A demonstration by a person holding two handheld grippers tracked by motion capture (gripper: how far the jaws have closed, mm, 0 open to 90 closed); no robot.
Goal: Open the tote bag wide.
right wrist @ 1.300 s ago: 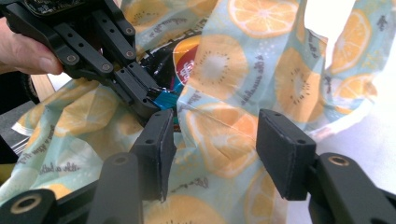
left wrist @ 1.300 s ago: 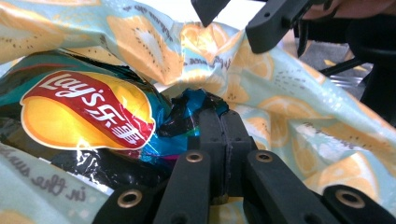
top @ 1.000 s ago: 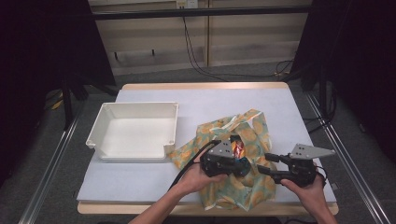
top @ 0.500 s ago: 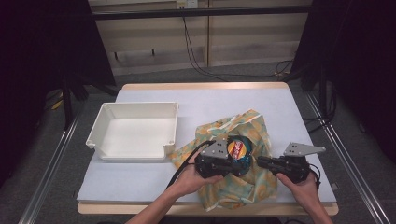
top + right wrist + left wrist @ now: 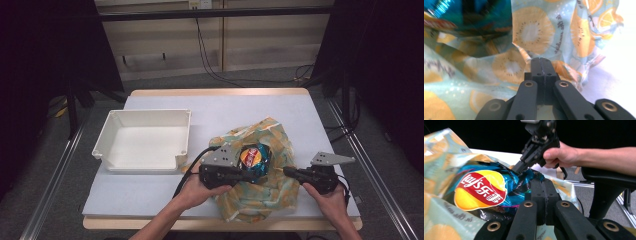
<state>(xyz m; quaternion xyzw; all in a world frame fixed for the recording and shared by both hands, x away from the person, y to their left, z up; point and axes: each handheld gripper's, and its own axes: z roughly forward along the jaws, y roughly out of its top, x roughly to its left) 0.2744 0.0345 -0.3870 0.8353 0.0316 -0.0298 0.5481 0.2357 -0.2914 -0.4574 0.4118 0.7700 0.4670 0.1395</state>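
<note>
A blue Lay's chips packet [image 5: 254,157] sits in the mouth of a fruit-print bag [image 5: 272,135] near the table's front edge. My left gripper [image 5: 248,175] reaches in from the left, shut on the packet's crinkled blue edge [image 5: 524,186]; in the left gripper view the jaws [image 5: 542,183] are pressed together. My right gripper [image 5: 288,171] comes from the right, shut on a thin fold of the fruit-print bag [image 5: 524,53], which rises from the closed tips [image 5: 540,60]. In the left gripper view the right gripper [image 5: 520,168] points down at the bag's opening.
A white, empty rectangular tray [image 5: 150,113] stands left of the bag on the pale table [image 5: 225,105]. Dark cables run from both grippers. Metal rails flank the table, and a black chair arm [image 5: 606,177] lies beyond the bag.
The left gripper has moved left and up with the chips packet, so more of its blue face and logo shows above the bag. The right gripper has sunk slightly onto the bag's edge.
</note>
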